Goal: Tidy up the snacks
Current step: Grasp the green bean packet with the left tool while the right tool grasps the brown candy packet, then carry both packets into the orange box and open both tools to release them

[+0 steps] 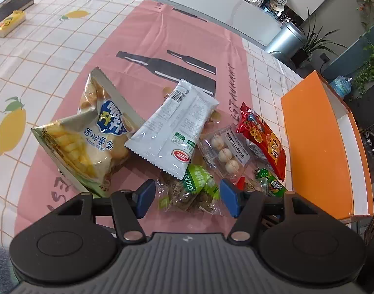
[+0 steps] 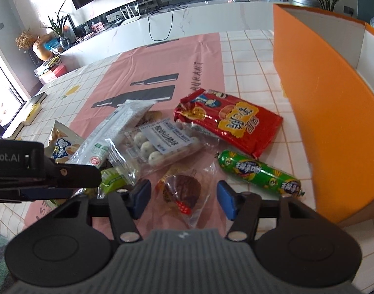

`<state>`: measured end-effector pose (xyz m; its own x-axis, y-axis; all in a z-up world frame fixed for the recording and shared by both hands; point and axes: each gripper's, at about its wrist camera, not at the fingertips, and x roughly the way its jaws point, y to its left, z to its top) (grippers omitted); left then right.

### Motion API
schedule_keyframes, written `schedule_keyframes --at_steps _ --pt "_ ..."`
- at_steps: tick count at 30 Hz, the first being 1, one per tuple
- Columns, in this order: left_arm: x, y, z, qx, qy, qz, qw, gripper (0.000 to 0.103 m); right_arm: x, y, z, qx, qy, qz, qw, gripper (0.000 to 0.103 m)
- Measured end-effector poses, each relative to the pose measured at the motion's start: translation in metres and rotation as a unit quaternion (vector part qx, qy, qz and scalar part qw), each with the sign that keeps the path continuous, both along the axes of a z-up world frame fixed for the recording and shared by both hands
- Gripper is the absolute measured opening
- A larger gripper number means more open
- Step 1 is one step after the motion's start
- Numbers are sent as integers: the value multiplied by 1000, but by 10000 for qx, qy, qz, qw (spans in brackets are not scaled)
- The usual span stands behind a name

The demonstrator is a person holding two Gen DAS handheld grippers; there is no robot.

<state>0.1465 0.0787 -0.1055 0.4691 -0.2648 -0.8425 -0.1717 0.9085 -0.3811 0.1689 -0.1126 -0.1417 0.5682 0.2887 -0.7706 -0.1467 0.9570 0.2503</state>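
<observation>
Several snacks lie heaped on a pink mat (image 1: 174, 36): a potato-stick bag (image 1: 89, 142), a white pouch (image 1: 177, 127), a clear pack of white balls (image 1: 226, 152), a red packet (image 1: 262, 137) and a green sausage (image 2: 258, 171). My left gripper (image 1: 187, 199) stands open low over a clear packet with a green label (image 1: 189, 191), which lies between its blue pads without being pressed. My right gripper (image 2: 183, 199) is open around a clear packet holding a brown snack (image 2: 180, 193), its pads apart from it. An open orange box (image 2: 321, 98) stands at the right.
The left gripper's black body (image 2: 64, 176) reaches in close at the left of the right wrist view. A yellow box (image 1: 9, 23) and a dark book (image 1: 13, 6) lie on the lemon-print tablecloth far left. The table's far edge runs behind the mat.
</observation>
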Motion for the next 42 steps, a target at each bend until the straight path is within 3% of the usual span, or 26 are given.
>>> schedule_keyframes --at_steps 2,11,14,20,31,42 --pt "3 -1 -5 -51 64 32 10000 71 0 -2 -1 33 26 8 10000 48" --pt "11 -8 -25 -86 246 122 9996 75 -7 -8 -1 -62 -24 100 9999 45" --pt "9 -10 -29 -53 159 179 9997 73 -10 -9 -1 -109 -33 133 9998 45" --pt "1 -15 -24 88 74 65 9999 59 -18 -14 1 -169 -35 182 9997 42" --pt "-39 -27 14 292 -311 -263 9987 54 -41 -22 24 -125 -139 303 9994 41" --pt "-64 -60 81 310 -1086 -868 9898 54 -86 -55 86 62 -731 445 9963 39"
